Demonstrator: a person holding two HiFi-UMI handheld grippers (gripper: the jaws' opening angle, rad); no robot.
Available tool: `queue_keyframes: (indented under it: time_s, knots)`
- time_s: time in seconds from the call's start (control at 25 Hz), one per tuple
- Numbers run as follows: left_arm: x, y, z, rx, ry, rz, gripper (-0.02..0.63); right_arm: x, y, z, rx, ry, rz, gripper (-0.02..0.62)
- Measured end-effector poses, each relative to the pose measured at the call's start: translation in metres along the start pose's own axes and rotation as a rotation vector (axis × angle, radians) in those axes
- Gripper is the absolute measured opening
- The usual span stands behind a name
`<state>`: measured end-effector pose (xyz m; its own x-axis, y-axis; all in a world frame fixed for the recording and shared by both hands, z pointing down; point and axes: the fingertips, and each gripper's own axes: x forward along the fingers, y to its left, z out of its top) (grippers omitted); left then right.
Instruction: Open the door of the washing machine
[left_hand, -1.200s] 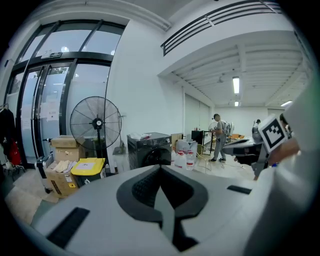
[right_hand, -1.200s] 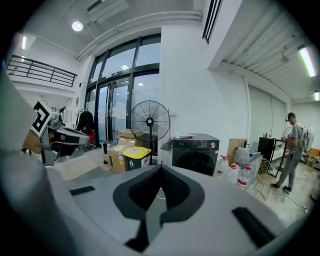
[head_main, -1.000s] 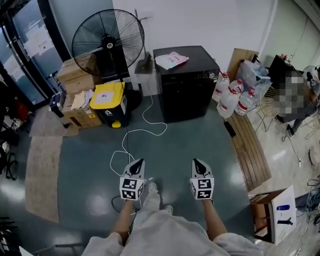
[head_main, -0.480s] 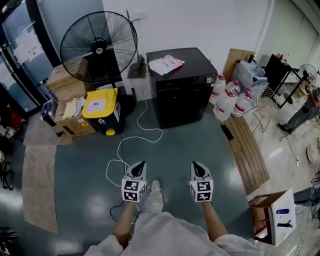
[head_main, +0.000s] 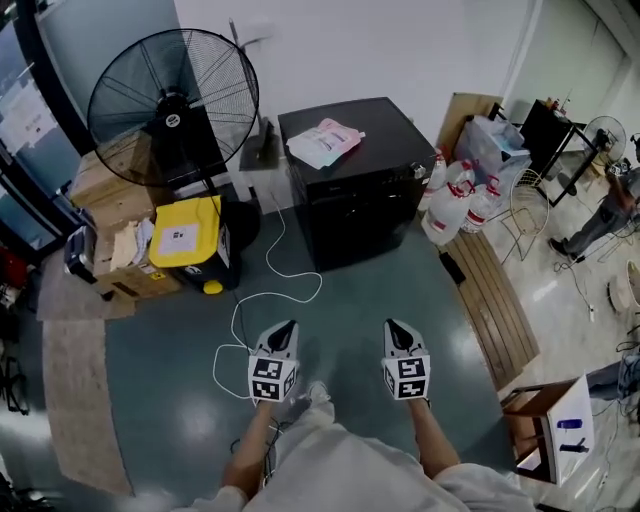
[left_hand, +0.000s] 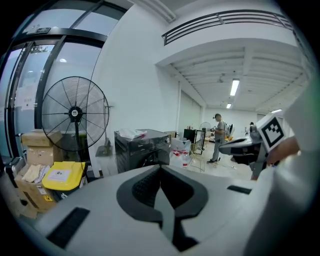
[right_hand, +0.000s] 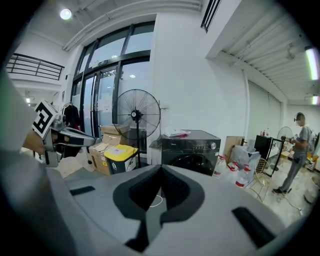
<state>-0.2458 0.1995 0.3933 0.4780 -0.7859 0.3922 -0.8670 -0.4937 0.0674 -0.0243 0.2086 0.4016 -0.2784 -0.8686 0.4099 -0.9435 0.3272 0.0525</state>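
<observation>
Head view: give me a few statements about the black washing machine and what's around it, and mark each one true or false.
1. The black front-loading washing machine has its door open. False: the round door is closed.
2. A pink and white pouch lies on top of the machine. True.
3. The left gripper is clamped on the door. False: its jaws are shut on nothing, and it is held over the floor well short of the machine.
4. A black pedestal fan stands to the left of the machine in the head view. True.
</observation>
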Motion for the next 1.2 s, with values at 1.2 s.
queue_keyframes:
  time_s: [1.2]
  knots:
    - [0.162, 0.107, 0.046, 0.022, 0.036, -0.076, 0.008, 0.177, -0.037, 0.045, 0.016, 0.037, -0.024, -0.002]
